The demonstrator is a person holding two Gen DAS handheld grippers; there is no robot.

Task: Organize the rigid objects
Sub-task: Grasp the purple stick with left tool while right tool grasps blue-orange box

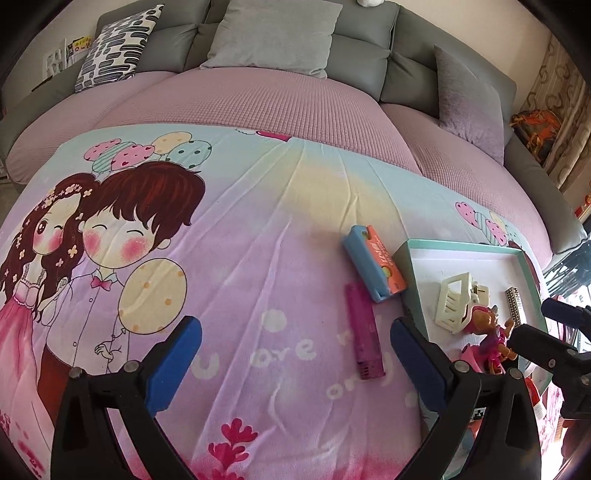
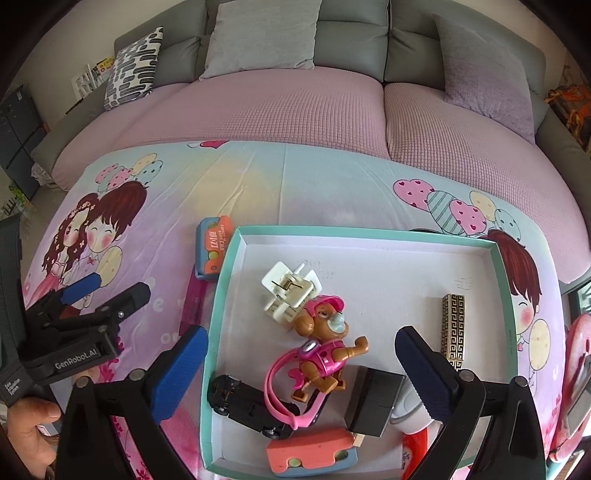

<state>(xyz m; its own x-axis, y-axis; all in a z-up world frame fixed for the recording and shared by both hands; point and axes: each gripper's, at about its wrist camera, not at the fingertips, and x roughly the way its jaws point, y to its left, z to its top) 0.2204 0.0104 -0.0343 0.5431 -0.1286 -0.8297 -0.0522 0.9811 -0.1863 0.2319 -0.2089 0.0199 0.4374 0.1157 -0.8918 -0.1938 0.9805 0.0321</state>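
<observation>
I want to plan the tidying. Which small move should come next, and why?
Probably lower the left hand-held gripper, open and empty, onto the purple bar and close on it. The bar and the blue-orange case lie on the cloth beside the tray, while the other toys are inside; the bar is nearer the fingers.

Behind your cartoon sheet (image 1: 229, 229) you have a grey sofa (image 2: 354, 40) with pink seat covers (image 2: 258, 107), a patterned cushion (image 1: 114, 48) and two plain grey cushions (image 1: 273, 33).
</observation>
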